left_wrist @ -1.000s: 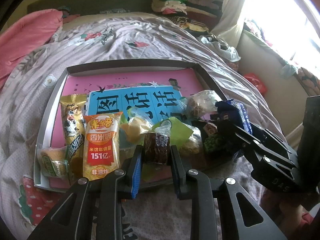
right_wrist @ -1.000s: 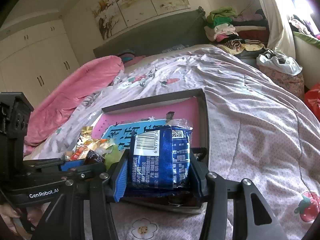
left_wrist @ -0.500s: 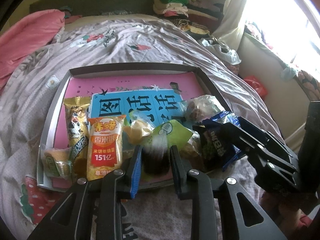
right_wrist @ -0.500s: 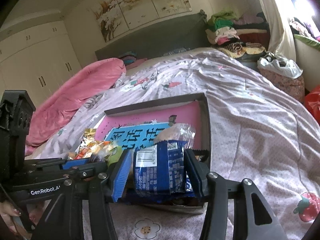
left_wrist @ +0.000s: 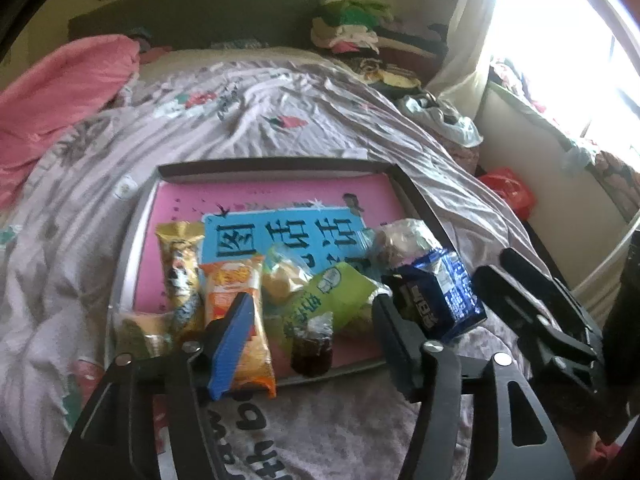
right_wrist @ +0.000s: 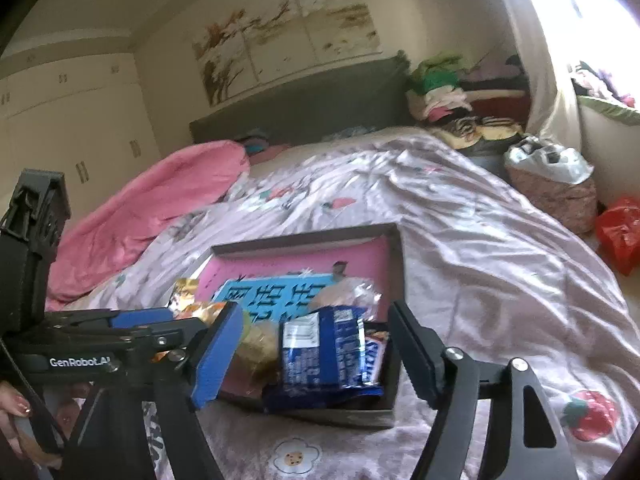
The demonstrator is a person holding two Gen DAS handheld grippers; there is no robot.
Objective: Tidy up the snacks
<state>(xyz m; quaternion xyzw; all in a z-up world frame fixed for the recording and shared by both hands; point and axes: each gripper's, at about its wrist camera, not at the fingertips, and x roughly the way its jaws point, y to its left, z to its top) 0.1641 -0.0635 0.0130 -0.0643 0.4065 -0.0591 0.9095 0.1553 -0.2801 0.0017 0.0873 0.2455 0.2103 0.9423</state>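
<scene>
A shallow dark-rimmed tray (left_wrist: 276,166) with a pink and blue liner lies on the bed, with several snacks along its near edge. My left gripper (left_wrist: 312,320) hovers over that edge, its jaws opening. A small dark brown cake in clear wrap (left_wrist: 312,346) lies on the tray between them, untouched by either pad. An orange rice-cracker packet (left_wrist: 236,320), a gold packet (left_wrist: 180,272) and a green packet (left_wrist: 336,292) lie beside it. My right gripper (right_wrist: 316,344) is also opening. The blue packet (right_wrist: 324,356) rests in the tray's (right_wrist: 304,236) near right corner, free of both pads.
A pink quilt (left_wrist: 60,92) is bunched at the bed's far left. Folded clothes (right_wrist: 444,92) are piled by the headboard. A red bag (right_wrist: 620,232) sits on the floor at the right, below a bright window. A person's hand (right_wrist: 12,404) holds the left gripper's handle.
Both grippers have opened and lifted back a little. The brown cake has dropped from the left jaws onto the tray. The blue packet has left the right jaws and settled in the tray's corner.
</scene>
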